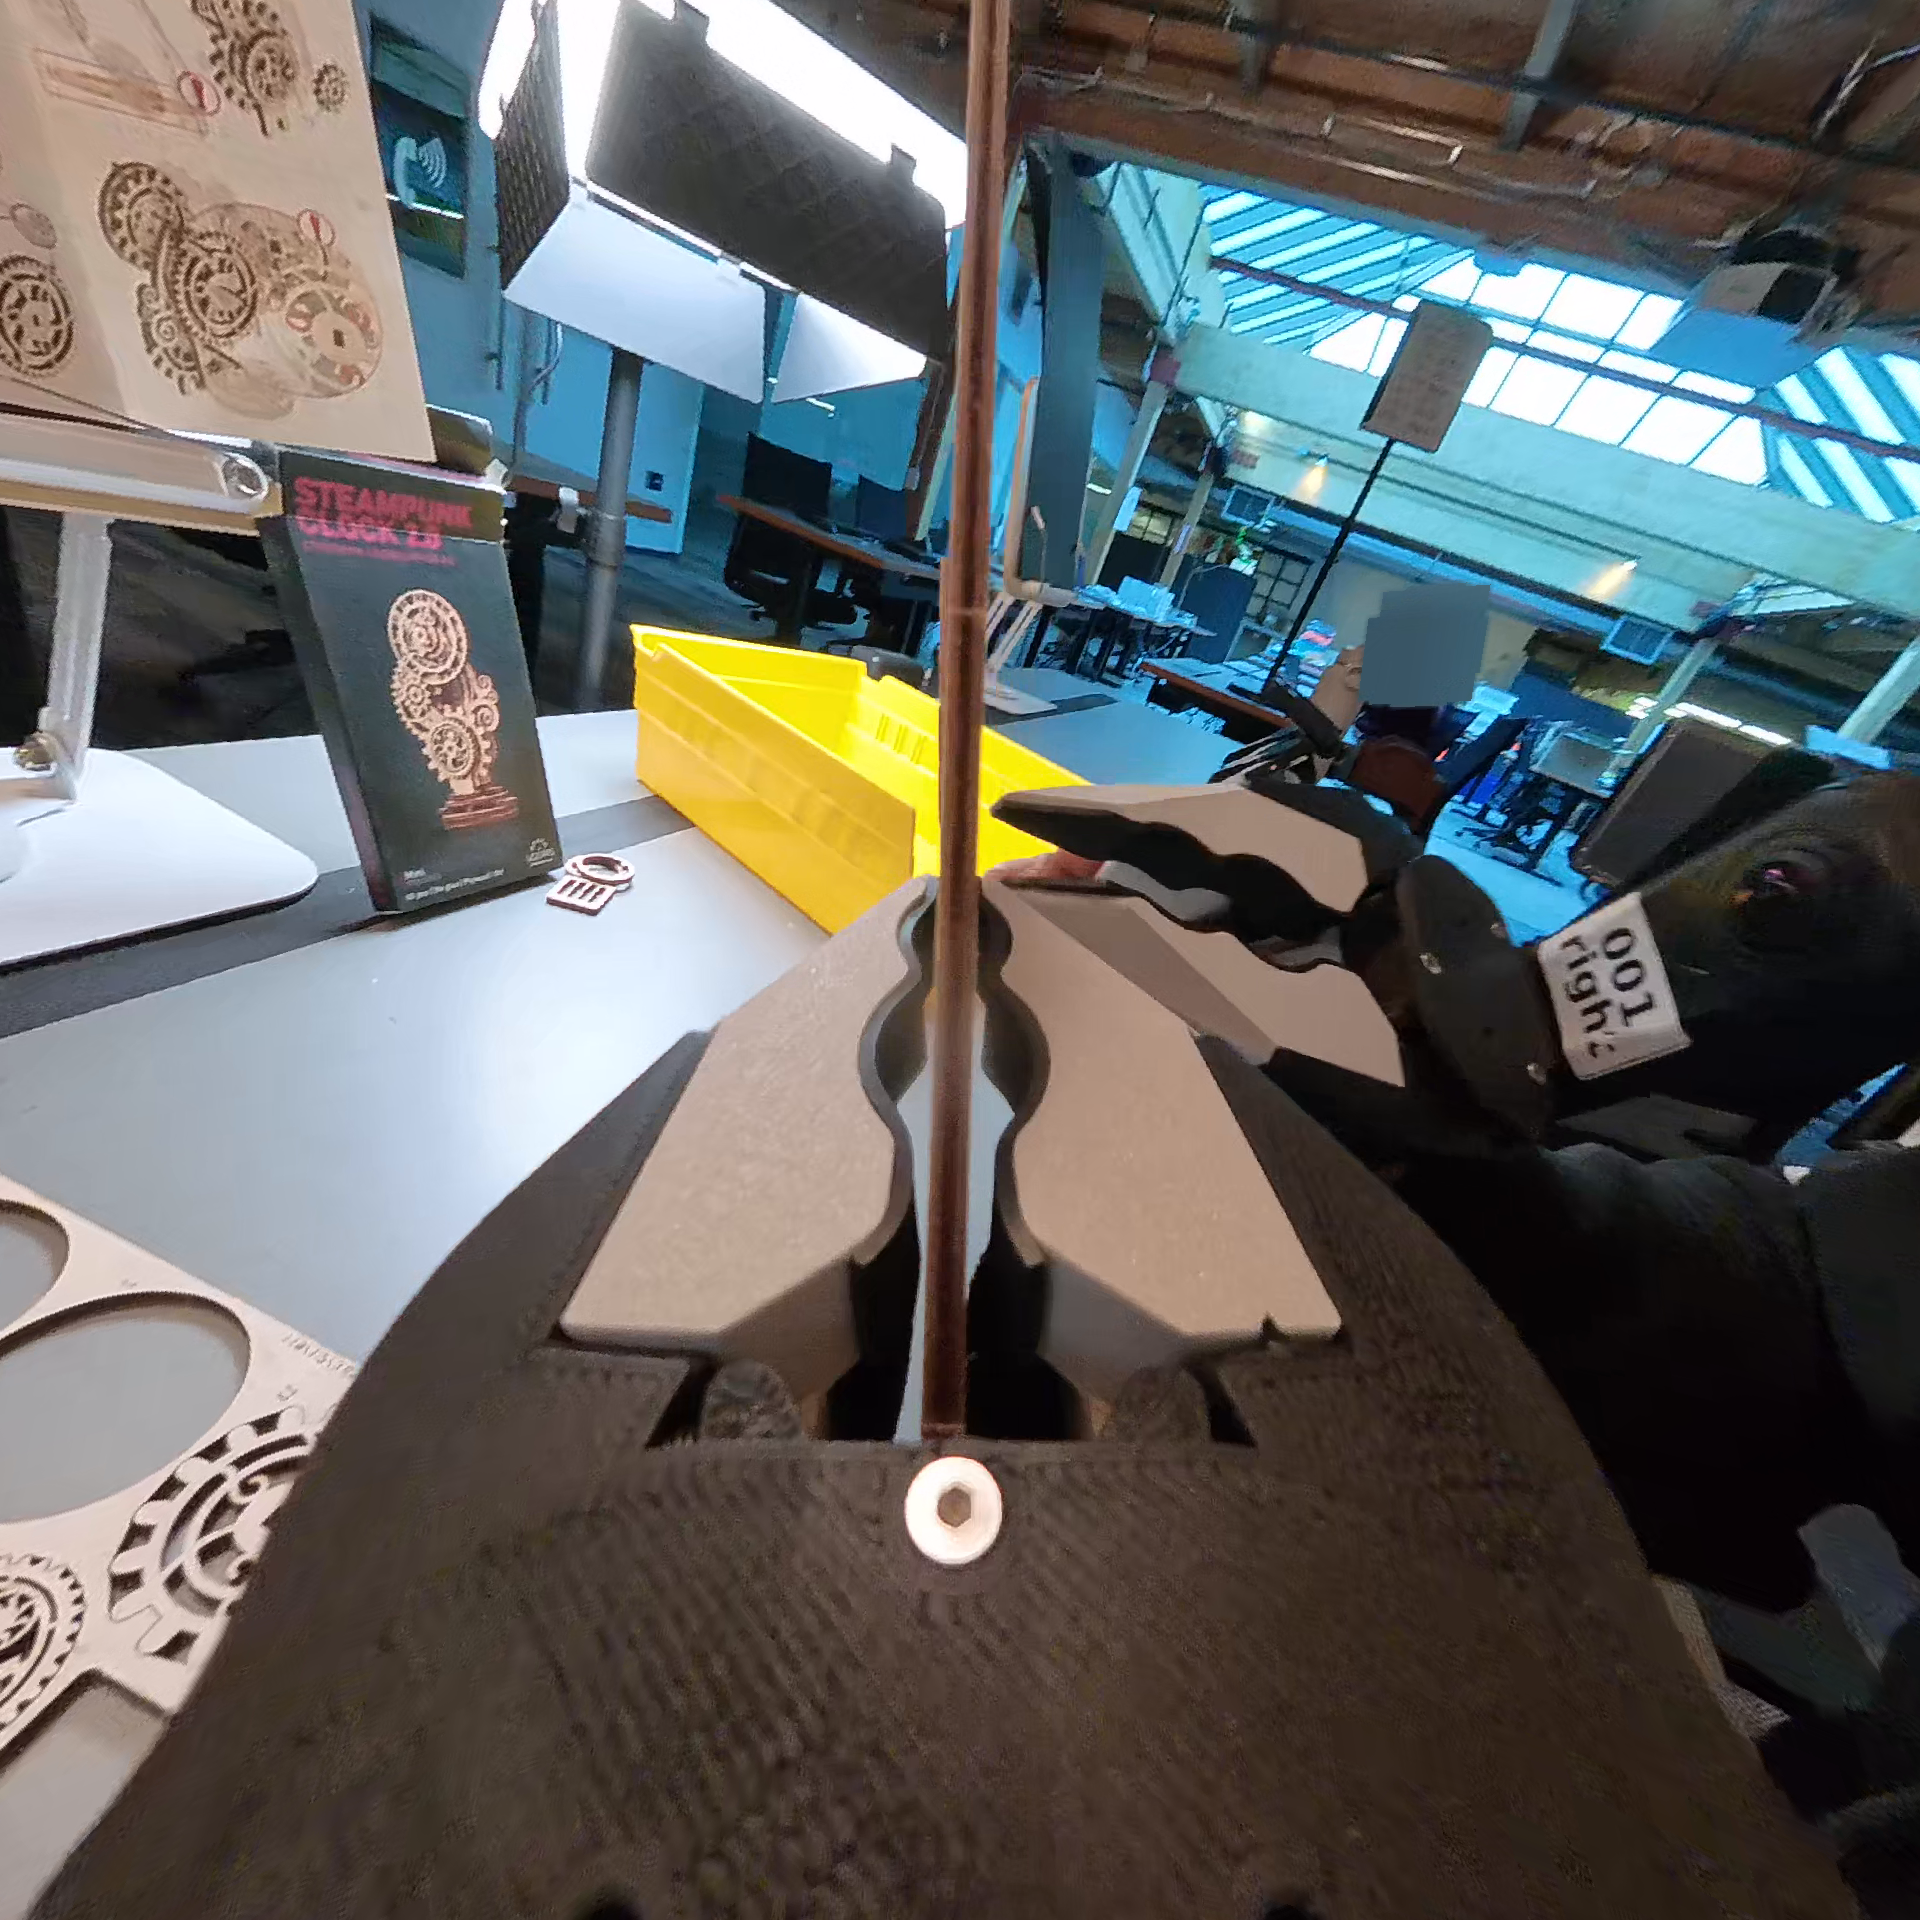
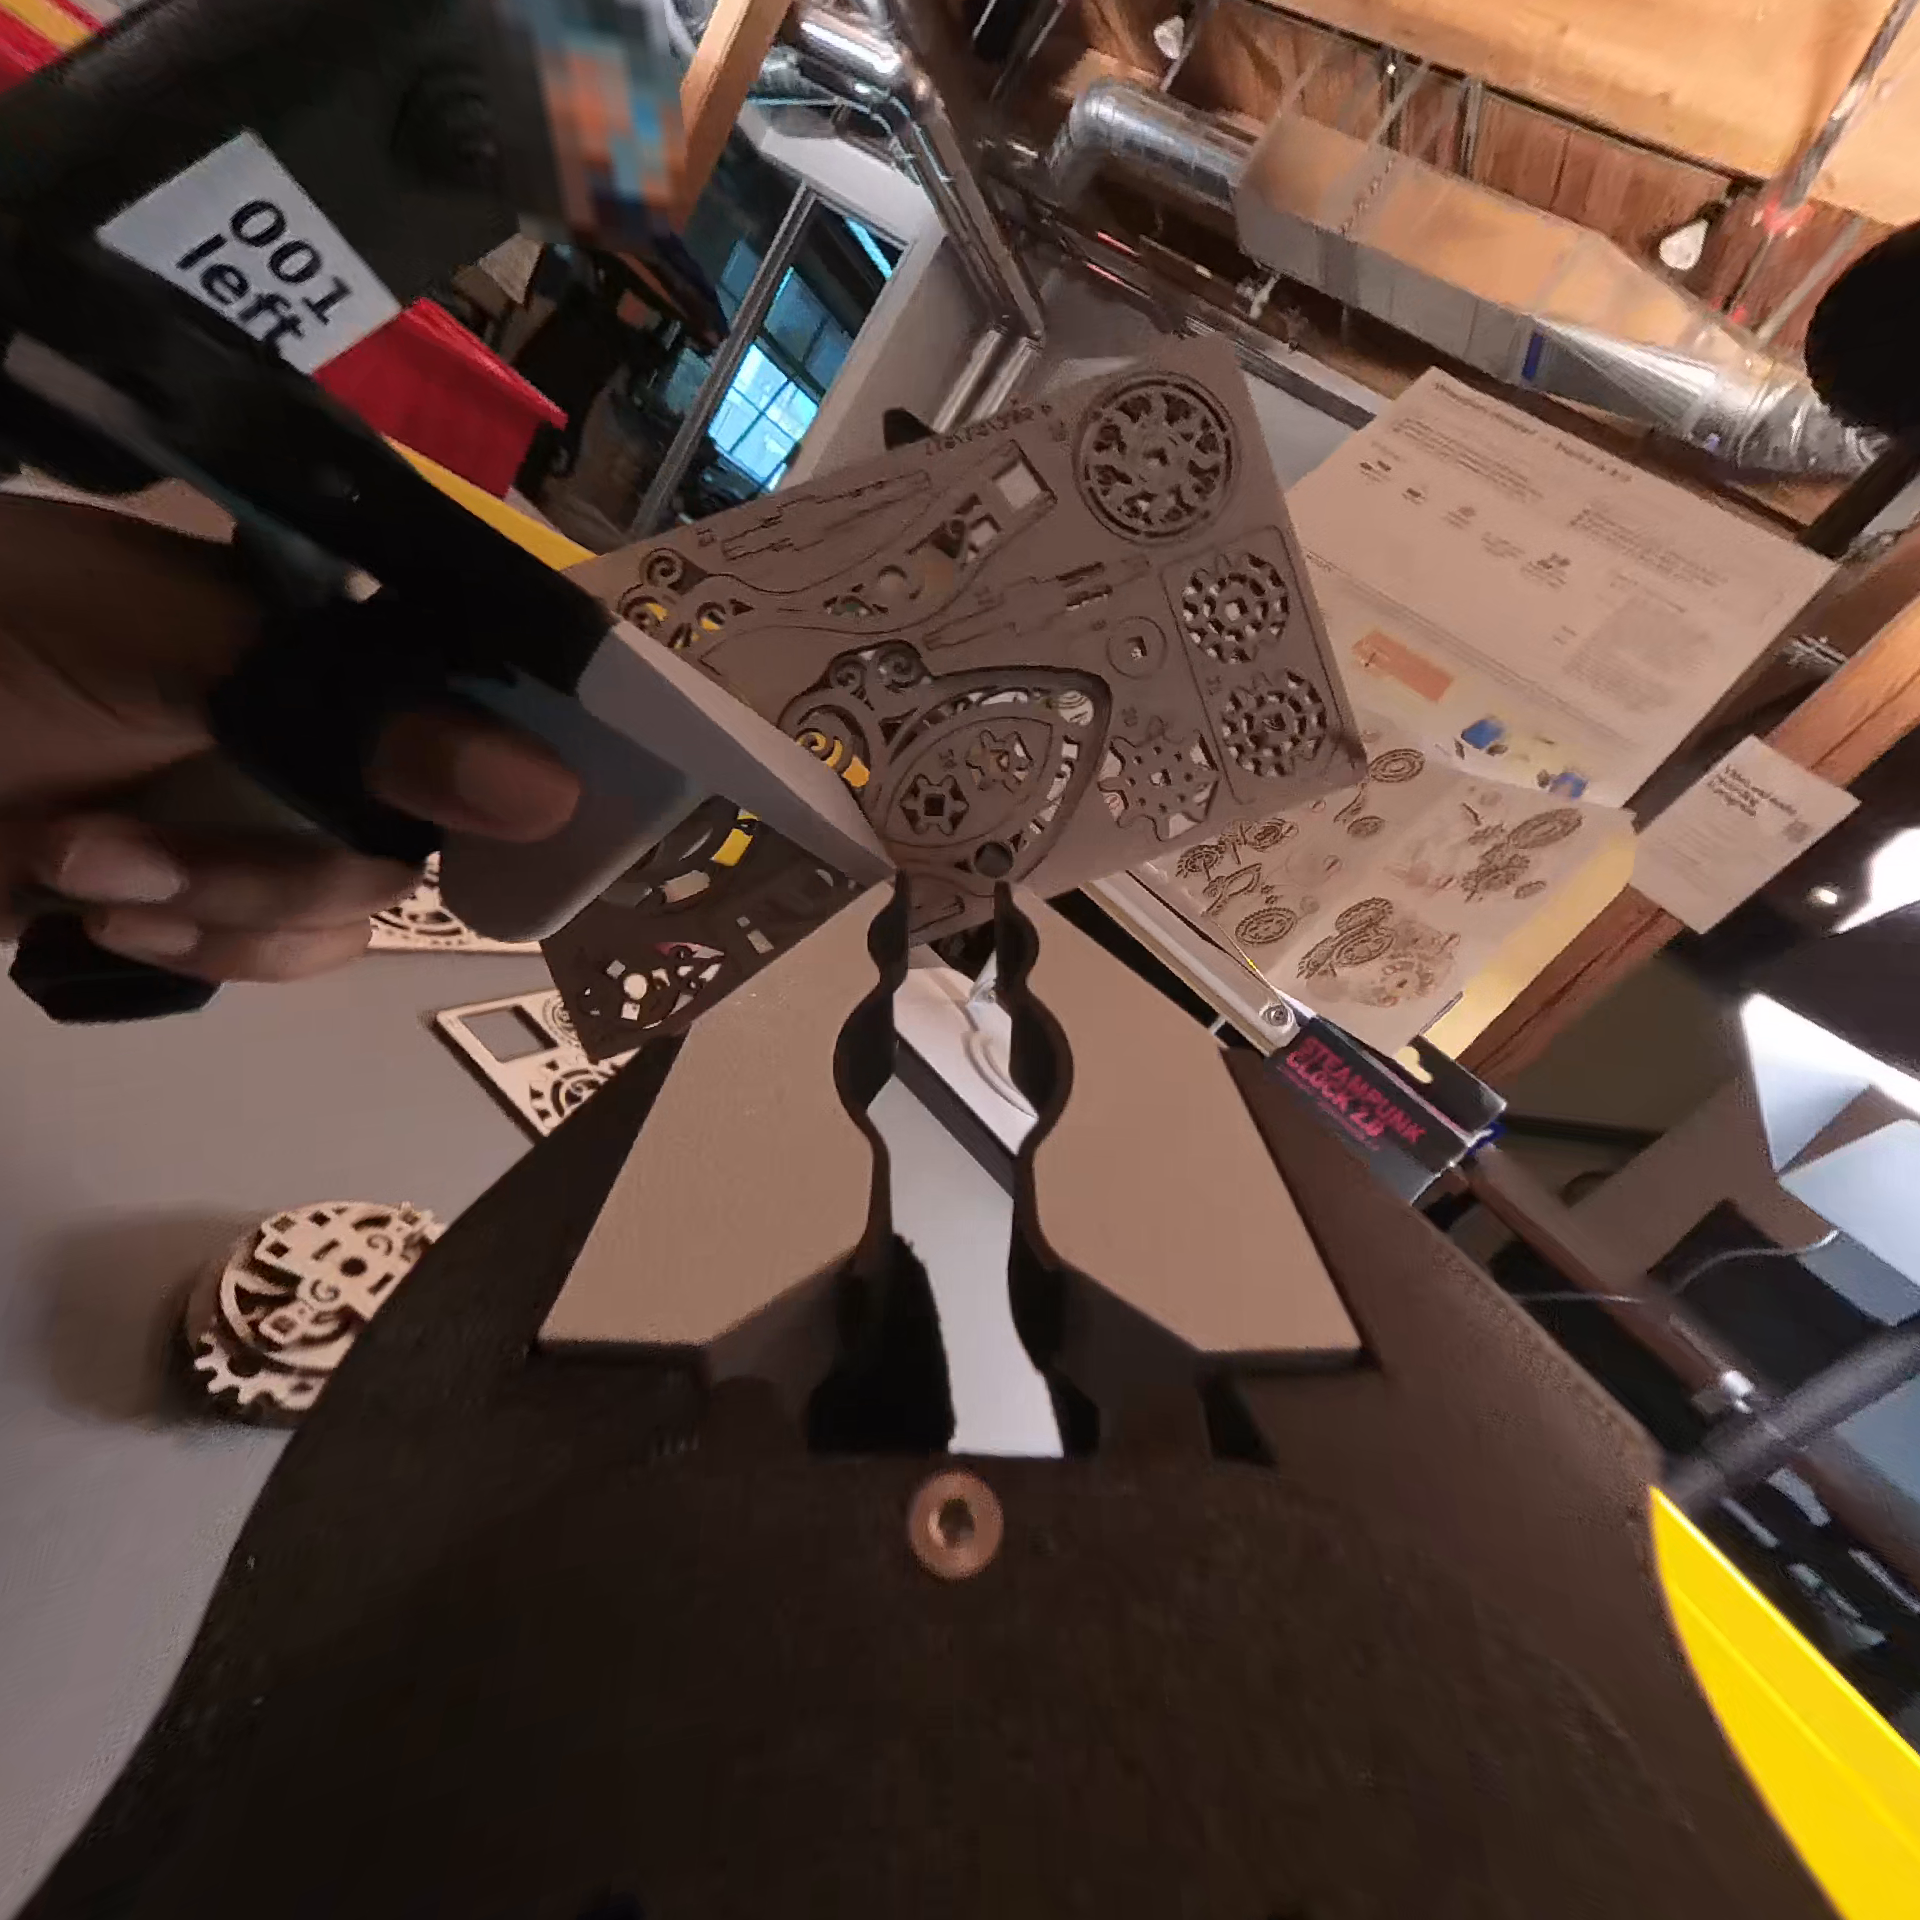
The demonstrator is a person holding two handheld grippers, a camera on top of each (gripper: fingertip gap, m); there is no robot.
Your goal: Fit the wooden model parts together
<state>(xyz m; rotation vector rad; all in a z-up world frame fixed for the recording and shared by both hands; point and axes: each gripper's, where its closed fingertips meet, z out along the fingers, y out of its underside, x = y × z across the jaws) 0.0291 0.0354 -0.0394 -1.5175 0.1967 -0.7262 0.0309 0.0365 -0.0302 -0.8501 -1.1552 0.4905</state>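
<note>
One wooden parts sheet [image 2: 966,665] – left gripper [image 1: 961,914] jaws clamped on it; right gripper [image 2: 948,883] jaws apart. One yellow bin [image 1: 790,769] at 12 o'clock.

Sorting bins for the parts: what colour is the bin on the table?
Bright yellow bin, clearest in the left wrist view.

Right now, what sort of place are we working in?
Probably a big open workshop or maker space: skylights and exposed timber beams overhead, rows of desks behind, and a grey worktable with a yellow parts bin and propped assembly instructions.
</note>
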